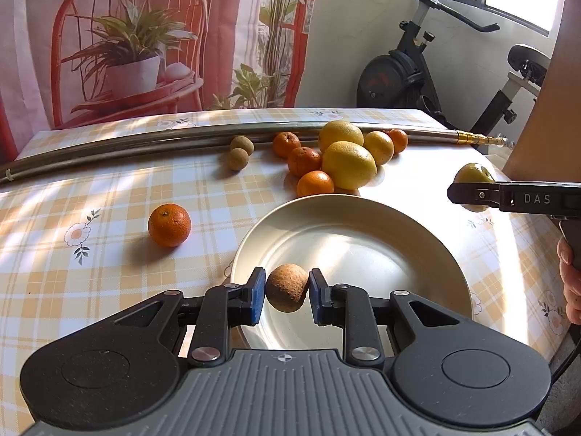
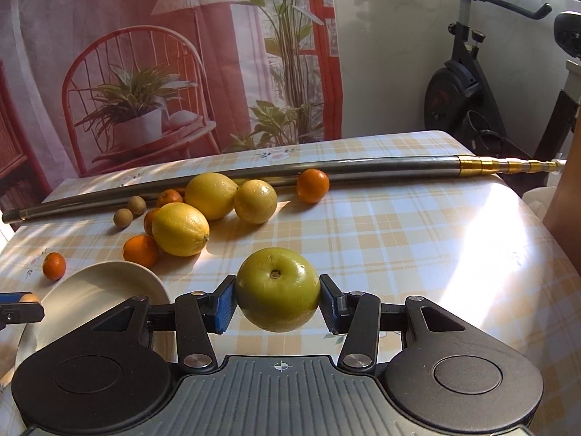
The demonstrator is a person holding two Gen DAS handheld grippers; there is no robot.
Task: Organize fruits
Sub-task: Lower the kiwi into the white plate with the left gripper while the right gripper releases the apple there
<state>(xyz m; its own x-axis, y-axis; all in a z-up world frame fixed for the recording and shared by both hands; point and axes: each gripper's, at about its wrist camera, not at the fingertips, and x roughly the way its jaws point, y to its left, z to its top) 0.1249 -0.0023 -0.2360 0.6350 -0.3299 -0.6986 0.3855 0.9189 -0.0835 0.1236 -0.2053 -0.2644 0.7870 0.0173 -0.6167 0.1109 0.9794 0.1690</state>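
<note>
My left tool (image 1: pixel 287 292) pinching brown fruit (image 1: pixel 287 288) over plate (image 1: pixel 417 225); right tool (image 2: pixel 277 299) clamped on green apple (image 2: pixel 277 292) above worktop (image 2: pixel 399 239). Step: loading plate. Next: lower, release gently.

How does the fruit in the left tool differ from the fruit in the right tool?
The brown fruit in the left tool is small, rough and dull; the green fruit in the right tool is much larger, smooth and glossy. The brown fruit hangs over the plate; the green fruit hangs over the tablecloth. Both are round, clamped and lifted.
</note>
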